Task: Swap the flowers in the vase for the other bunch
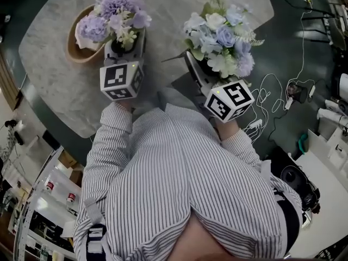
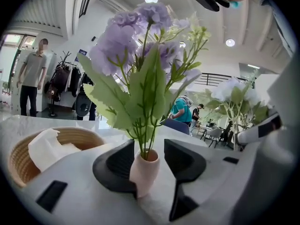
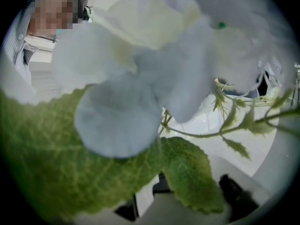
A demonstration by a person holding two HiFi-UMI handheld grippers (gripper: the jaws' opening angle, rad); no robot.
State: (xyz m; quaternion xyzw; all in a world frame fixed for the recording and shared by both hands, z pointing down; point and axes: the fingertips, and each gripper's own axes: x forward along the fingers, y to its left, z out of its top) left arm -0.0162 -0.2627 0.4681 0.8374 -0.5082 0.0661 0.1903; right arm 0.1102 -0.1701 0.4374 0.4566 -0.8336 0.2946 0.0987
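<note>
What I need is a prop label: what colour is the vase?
Pale pink vase, clearest in the left gripper view.

No readable text, label or number shows anywhere.

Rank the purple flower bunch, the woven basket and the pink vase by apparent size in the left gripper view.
1. purple flower bunch, largest.
2. woven basket, partly hidden.
3. pink vase, smallest, despite being nearest the camera.

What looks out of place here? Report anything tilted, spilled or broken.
Nothing spilled or broken. The pink vase, purple flowers in it, seems to lean slightly between the open left claw. The pale blue bunch in the right claw fills that claw's view.
</note>
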